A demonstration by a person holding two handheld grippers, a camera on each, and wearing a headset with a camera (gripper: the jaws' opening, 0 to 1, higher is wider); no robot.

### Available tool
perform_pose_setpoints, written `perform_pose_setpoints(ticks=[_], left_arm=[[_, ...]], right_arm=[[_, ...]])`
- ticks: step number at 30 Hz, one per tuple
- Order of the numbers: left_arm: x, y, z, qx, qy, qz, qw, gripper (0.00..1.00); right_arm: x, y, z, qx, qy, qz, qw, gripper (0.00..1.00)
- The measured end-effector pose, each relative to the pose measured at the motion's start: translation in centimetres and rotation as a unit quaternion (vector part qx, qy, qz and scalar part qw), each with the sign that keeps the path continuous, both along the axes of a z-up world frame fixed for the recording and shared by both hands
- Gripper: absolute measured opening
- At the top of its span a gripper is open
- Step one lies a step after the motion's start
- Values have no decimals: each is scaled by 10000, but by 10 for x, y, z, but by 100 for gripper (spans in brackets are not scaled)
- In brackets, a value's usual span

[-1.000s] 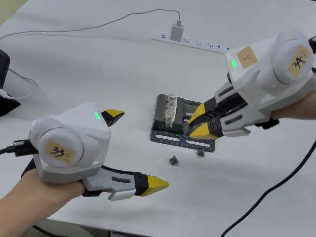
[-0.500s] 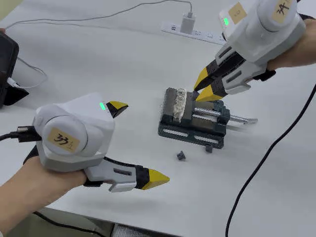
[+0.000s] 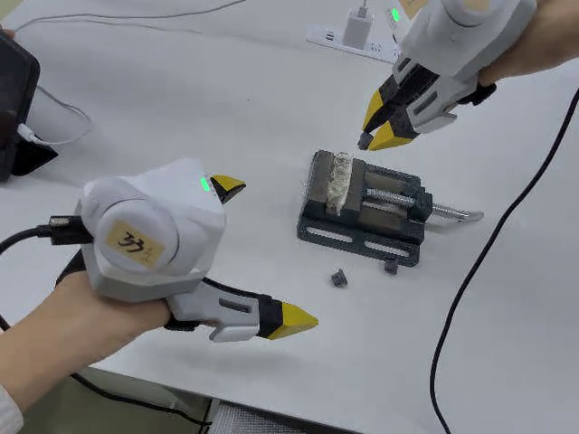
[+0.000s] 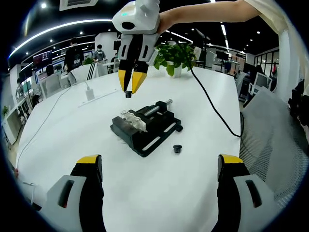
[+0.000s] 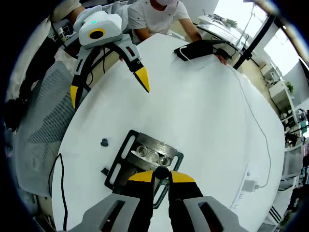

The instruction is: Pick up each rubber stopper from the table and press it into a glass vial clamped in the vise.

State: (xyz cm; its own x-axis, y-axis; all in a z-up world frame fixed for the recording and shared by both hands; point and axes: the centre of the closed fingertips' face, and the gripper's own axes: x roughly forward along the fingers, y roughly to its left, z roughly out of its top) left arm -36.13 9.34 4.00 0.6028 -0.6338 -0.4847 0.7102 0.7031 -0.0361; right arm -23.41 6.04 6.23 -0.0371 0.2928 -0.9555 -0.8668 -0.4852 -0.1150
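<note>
A dark vise (image 3: pixel 362 210) stands mid-table and clamps a row of clear glass vials (image 3: pixel 341 181). My right gripper (image 3: pixel 371 137) hovers above and just beyond the vise, shut on a small dark rubber stopper (image 3: pixel 364 141). In the right gripper view the stopper (image 5: pixel 161 171) sits between the jaws, over the vials (image 5: pixel 153 154). The left gripper view shows the same stopper (image 4: pixel 128 94) above the vise (image 4: pixel 145 126). Another stopper (image 3: pixel 339 278) lies loose on the table in front of the vise. My left gripper (image 3: pixel 262 253) is open at the near left, holding nothing.
A small dark piece (image 3: pixel 391 267) lies by the vise's front rail. A white power strip (image 3: pixel 348 36) with a charger sits at the back. A black cable (image 3: pixel 466 280) runs down the right side. A black device (image 3: pixel 14 99) stands at the far left edge.
My right gripper has moved from the vise's near right side up and over to its far side. The left gripper has stayed about where it was.
</note>
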Motion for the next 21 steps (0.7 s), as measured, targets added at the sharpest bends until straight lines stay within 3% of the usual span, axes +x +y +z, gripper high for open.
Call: perform_pose_setpoints(ticks=[7, 21], left_arm=[[-1, 2, -4, 32, 53, -1, 10000, 99], [-4, 6, -10, 9, 129, 64, 9999, 99]], right_arm=[[9, 3, -11, -226, -71, 61, 9997, 6], [4, 7, -26, -508, 14, 143, 9986, 6]])
